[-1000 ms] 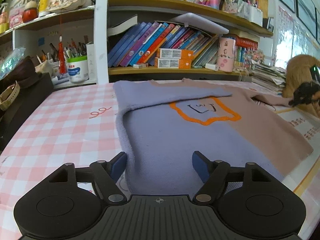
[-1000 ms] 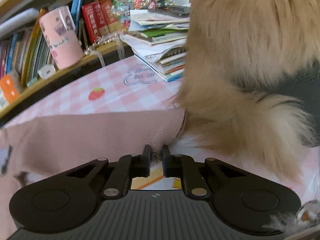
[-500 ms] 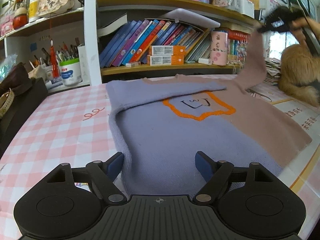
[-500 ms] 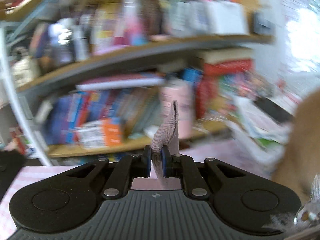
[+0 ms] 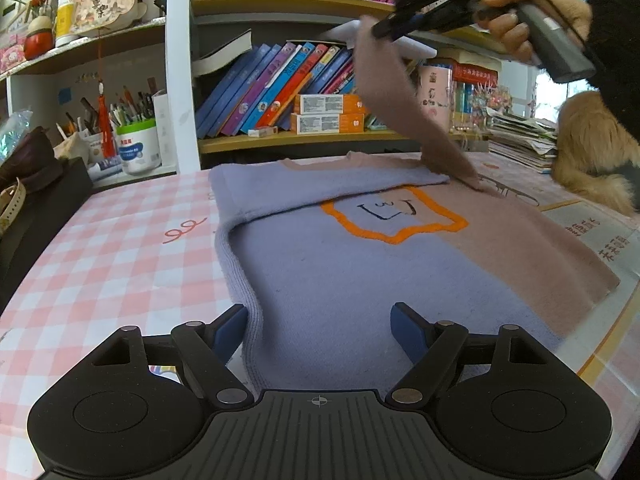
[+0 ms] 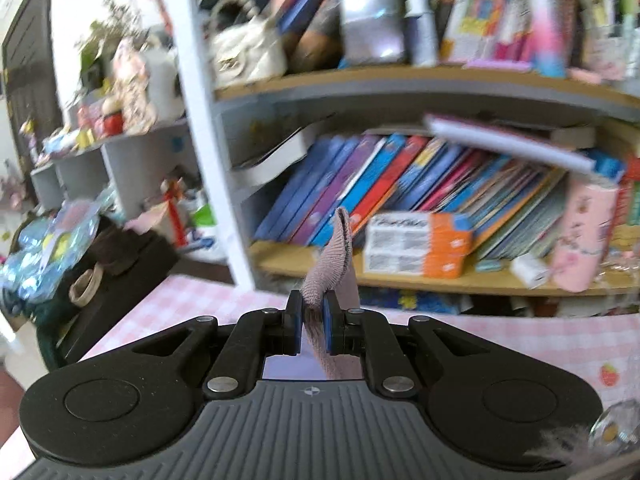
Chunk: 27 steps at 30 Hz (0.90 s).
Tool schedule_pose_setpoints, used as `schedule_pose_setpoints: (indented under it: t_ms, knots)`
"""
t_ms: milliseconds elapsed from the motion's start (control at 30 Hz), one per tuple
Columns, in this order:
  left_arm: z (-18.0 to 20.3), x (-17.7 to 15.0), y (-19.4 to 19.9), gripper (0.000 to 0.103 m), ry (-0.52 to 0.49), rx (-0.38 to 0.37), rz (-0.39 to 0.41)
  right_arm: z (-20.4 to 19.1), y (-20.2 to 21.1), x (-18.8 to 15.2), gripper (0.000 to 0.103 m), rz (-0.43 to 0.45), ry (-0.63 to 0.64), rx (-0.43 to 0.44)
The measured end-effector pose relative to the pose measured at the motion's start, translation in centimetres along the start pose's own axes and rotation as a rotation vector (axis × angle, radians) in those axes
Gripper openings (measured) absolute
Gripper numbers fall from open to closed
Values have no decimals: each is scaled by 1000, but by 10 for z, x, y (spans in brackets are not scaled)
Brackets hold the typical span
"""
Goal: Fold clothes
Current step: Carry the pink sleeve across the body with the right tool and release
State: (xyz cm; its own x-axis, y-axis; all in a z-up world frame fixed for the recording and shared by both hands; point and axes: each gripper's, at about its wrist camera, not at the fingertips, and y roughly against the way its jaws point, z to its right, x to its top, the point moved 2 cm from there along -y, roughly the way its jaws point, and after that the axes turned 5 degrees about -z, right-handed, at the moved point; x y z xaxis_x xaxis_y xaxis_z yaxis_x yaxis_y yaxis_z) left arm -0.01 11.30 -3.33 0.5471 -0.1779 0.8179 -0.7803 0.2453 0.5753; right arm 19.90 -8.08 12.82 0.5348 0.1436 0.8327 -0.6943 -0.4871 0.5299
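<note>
A sweater [image 5: 360,264], lavender on the left and mauve on the right with an orange-outlined patch, lies flat on the pink checked table [image 5: 120,248]. Its left sleeve is folded across the chest. My left gripper [image 5: 318,326] is open, low over the sweater's near hem, holding nothing. My right gripper [image 5: 384,30] is shut on the cuff of the mauve right sleeve [image 5: 396,108] and holds it high above the sweater's far right shoulder. In the right wrist view the ribbed cuff [image 6: 334,264] sticks up between the shut fingers of that gripper [image 6: 311,322].
A bookshelf [image 5: 304,136] with slanted books and orange boxes runs along the table's far edge. A fluffy tan animal [image 5: 592,156] sits at the far right by stacked papers [image 5: 520,140]. A dark bag [image 5: 28,184] stands at the left edge.
My right gripper has lifted the mauve sleeve cuff off the table beside the animal and swung it up and to the left over the sweater. My left gripper has stayed open near the hem.
</note>
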Motion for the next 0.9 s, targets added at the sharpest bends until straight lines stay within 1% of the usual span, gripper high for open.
schedule_pose_setpoints:
  t_ms: [167,333,567,900]
  knots:
    - [0,0,1,81,1,-4,3,-15,-30,-9,10,-77,17,19]
    - [-1,0,0,81,6,-9,2,-21,-49,-21,10,-120,22,27]
    - [0,1,0,81,3,-5,2,-26,-64,-32,10,-159,24,39]
    - [1,1,0,81,0,-2,0,-30,-75,-40,10,-189,27,50]
